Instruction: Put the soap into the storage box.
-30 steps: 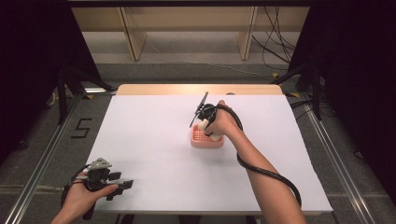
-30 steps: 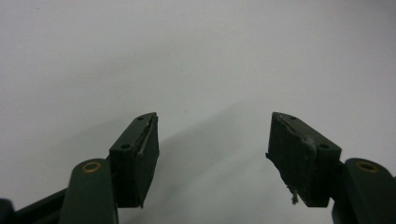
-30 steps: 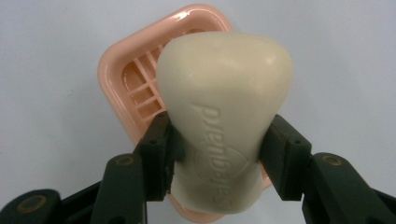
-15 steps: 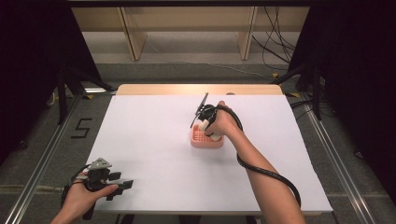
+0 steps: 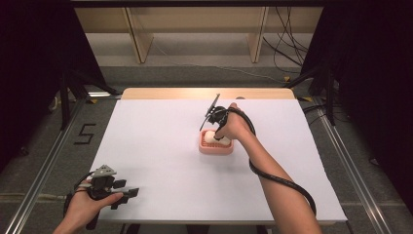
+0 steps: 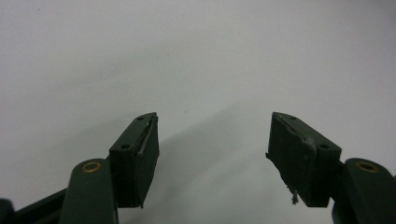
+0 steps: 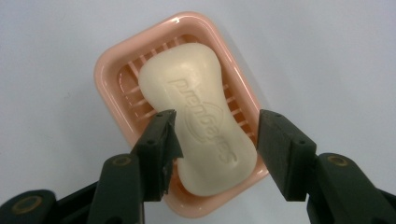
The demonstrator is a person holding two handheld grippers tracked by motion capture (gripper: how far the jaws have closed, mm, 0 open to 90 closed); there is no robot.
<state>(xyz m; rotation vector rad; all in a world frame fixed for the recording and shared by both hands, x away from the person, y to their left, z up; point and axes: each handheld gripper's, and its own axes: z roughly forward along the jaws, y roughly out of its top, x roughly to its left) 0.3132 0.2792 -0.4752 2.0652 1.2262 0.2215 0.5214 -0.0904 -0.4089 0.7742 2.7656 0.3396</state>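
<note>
Glossy pink ribbed soap dish w/ waisted cream soap bar, embossed; right gripper jaws apart astride it. Left gripper jaws apart, well away from dish.

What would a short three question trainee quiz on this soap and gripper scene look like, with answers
1. True or false: the soap bar lies in the pink dish.
2. Which gripper is over the dish: A left, B right?
3. Fill in: the left gripper has its jaws ____ above bare white table.

Key: 1 true. 2 B, the right gripper, jaws either side of the soap, gap visible on one side. 3 open.
</note>
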